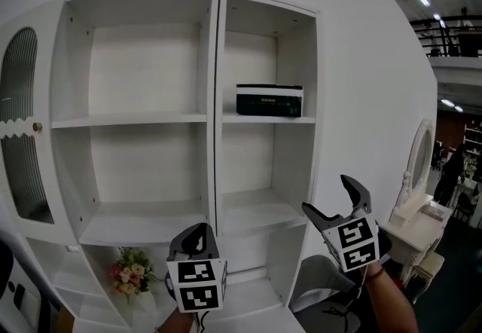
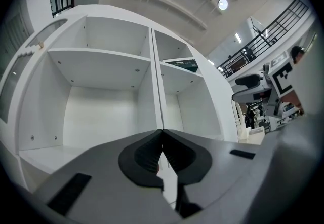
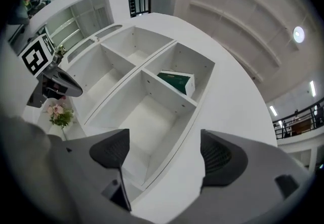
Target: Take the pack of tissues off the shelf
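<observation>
A dark green and white pack of tissues (image 1: 269,100) lies on the upper right shelf of a white shelf unit (image 1: 213,120); the pack (image 3: 178,82) also shows in the right gripper view, and its edge (image 2: 182,64) in the left gripper view. My right gripper (image 1: 337,206) is open, held low and right of the shelves, well below the pack, with nothing between its pads (image 3: 223,157). My left gripper (image 1: 196,237) is shut and empty, low in front of the centre divider; its jaws touch at the tips.
A small bunch of flowers (image 1: 131,270) stands in the bottom left compartment. The other compartments hold nothing. A cabinet door with a ribbed panel (image 1: 20,124) is at the far left. A white dressing table with an oval mirror (image 1: 419,166) stands at the right.
</observation>
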### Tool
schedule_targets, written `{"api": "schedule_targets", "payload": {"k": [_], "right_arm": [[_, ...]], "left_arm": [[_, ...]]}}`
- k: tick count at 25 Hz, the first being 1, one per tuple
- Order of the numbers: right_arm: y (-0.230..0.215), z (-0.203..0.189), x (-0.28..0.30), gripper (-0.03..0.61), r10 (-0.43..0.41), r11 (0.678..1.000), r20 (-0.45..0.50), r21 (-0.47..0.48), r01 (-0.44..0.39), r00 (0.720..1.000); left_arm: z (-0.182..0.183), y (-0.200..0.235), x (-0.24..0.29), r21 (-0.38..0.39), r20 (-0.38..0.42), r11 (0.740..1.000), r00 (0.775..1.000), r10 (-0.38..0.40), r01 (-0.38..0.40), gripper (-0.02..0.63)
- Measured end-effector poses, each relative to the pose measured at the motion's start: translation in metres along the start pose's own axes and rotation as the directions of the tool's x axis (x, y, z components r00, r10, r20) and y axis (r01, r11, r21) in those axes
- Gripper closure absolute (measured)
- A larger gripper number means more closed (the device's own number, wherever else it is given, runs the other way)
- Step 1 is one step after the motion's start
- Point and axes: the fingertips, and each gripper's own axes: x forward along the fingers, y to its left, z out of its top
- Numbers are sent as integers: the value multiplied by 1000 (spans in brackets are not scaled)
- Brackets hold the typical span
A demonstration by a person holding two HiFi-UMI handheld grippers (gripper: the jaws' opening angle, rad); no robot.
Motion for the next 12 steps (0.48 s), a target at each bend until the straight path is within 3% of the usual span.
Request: {"api": "schedule_targets", "payload": {"k": [12], "right_arm": [[-35,70,46,124,78,985,27,-154,-73,997]], "left_arm": [[56,10,16,43,40,999,999,13,-15,595]]}}
